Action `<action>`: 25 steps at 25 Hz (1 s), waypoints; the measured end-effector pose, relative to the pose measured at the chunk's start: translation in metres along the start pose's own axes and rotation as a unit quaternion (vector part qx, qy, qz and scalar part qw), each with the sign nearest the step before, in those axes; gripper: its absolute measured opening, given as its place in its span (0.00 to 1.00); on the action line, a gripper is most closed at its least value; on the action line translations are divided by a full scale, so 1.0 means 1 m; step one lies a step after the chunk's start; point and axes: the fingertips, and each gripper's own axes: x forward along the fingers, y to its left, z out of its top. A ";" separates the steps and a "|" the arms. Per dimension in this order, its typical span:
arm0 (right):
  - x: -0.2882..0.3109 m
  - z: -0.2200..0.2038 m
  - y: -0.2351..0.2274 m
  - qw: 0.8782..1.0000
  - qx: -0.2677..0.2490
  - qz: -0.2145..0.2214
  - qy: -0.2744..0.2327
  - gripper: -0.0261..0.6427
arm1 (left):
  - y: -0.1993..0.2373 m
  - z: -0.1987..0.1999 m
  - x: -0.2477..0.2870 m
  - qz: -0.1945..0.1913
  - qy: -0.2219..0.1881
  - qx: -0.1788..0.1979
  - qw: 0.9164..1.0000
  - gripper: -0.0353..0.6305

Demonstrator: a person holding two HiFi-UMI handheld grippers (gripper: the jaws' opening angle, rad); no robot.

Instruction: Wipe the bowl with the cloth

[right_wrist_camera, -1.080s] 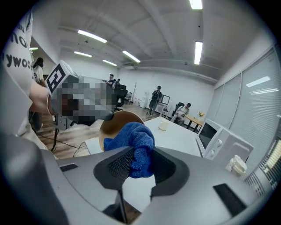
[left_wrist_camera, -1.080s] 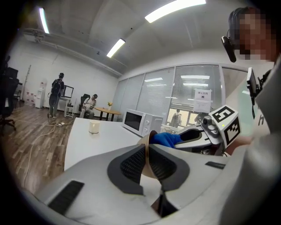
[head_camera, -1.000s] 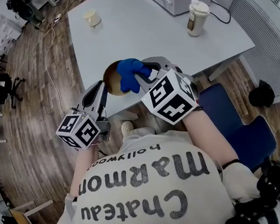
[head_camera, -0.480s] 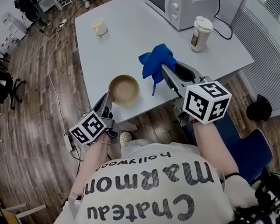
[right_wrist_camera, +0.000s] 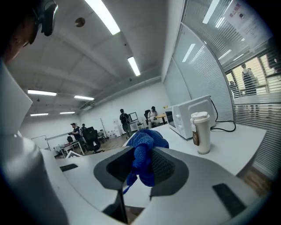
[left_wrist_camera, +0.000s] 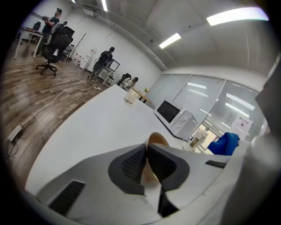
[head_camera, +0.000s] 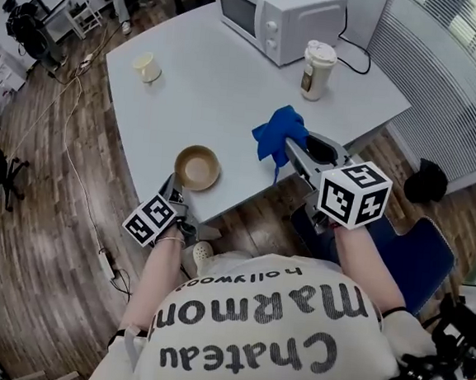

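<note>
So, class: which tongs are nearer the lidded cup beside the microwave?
Right. The right tongs, shut on the blue cloth, hang short of the lidded cup; the left tongs, jaws just closing on the bowl rim, are farther off, at the near edge of the table.

Left tool [left_wrist_camera: 146, 154] hides most of the bowl [left_wrist_camera: 159, 139].

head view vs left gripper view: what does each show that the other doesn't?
Head view only: the right gripper with the blue cloth pinched in its fingers, and the blue chair beside the person.
Left gripper view only: the rim of the bowl clamped between the fingers of the left gripper, which have just been closing on it, plus the ceiling lights.
Both: bowl, cloth, microwave, cream cup, white table.
</note>
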 end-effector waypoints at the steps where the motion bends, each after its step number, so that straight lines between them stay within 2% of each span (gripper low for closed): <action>1: 0.000 -0.001 -0.002 1.000 0.001 -0.001 0.002 0.20 | 0.002 -0.001 0.002 0.005 0.001 0.002 1.000 0.07; 7: 0.008 -0.008 -0.002 1.000 0.012 0.009 0.009 0.20 | 0.023 -0.005 0.007 0.035 0.004 -0.004 0.999 0.07; 10: 0.016 -0.004 0.005 1.000 0.014 0.026 0.005 0.20 | 0.021 0.003 0.007 0.007 -0.006 -0.011 1.000 0.15; 13: 0.026 0.000 0.011 0.998 0.022 0.051 0.001 0.20 | 0.013 0.021 0.000 -0.016 -0.040 -0.010 0.999 0.36; 15: 0.033 0.002 0.021 0.997 0.021 0.072 0.004 0.20 | -0.003 0.043 -0.017 -0.020 -0.080 0.036 0.996 0.36; 16: 0.038 0.003 0.028 0.996 0.017 0.082 0.007 0.20 | -0.015 0.055 -0.028 -0.016 -0.100 0.073 0.992 0.31; 18: 0.046 0.007 0.047 0.995 0.004 0.100 0.012 0.20 | -0.044 0.078 -0.057 -0.006 -0.135 0.155 0.979 0.08; 20: 0.054 0.009 0.066 0.993 -0.017 0.113 0.017 0.20 | -0.073 0.092 -0.085 -0.018 -0.161 0.215 0.963 0.06; 22: 0.059 0.007 0.077 0.992 -0.035 0.117 0.025 0.20 | -0.087 0.096 -0.104 -0.029 -0.172 0.236 0.956 0.06; 25: 0.066 0.008 0.086 0.991 -0.043 0.126 0.030 0.20 | -0.078 0.104 -0.121 -0.001 -0.188 0.229 0.955 0.06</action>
